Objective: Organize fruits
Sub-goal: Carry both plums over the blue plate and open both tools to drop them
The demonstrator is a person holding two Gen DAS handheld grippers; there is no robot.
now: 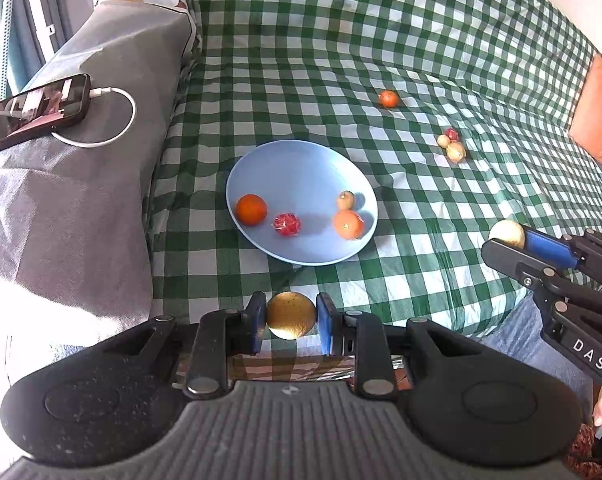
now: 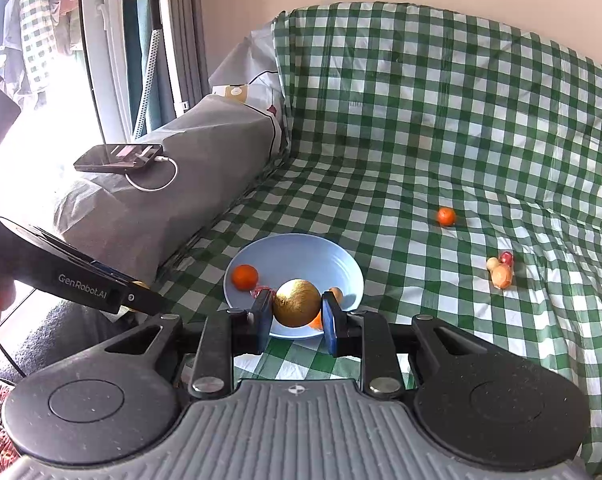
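A green-and-white checked cloth (image 1: 421,60) covers the seat and back of a sofa. On the grey-covered armrest (image 1: 81,160) at the side lies a phone (image 1: 33,108) with a white charging cable (image 1: 117,120) looped beside it.

The light blue plate (image 1: 301,160) sits on the cloth just ahead of both tools. In it lie an orange (image 1: 251,209) near the left rim, a red netted fruit (image 1: 287,224) just beside it, and toward the right rim a small tan fruit (image 1: 346,199) touching a paler orange fruit (image 1: 348,224). Well beyond the plate a lone small orange (image 2: 446,216) rests on the cloth, and off to the right sits a tight cluster of three small fruits (image 2: 500,270) (one red, two tan, touching).

The left gripper (image 1: 291,322) is clamped on a golden-brown round fruit (image 1: 291,315), its skin dull and finely speckled, held over the cloth just short of the plate's near rim. The right gripper (image 2: 297,316) pinches a second golden-brown fruit (image 2: 297,302) of the same look between its blue pads (image 2: 328,322); from its own camera this fruit overlaps the plate's near edge, hiding part of the paler orange fruit. In the left wrist view it hangs to the right of the plate, clear of it.
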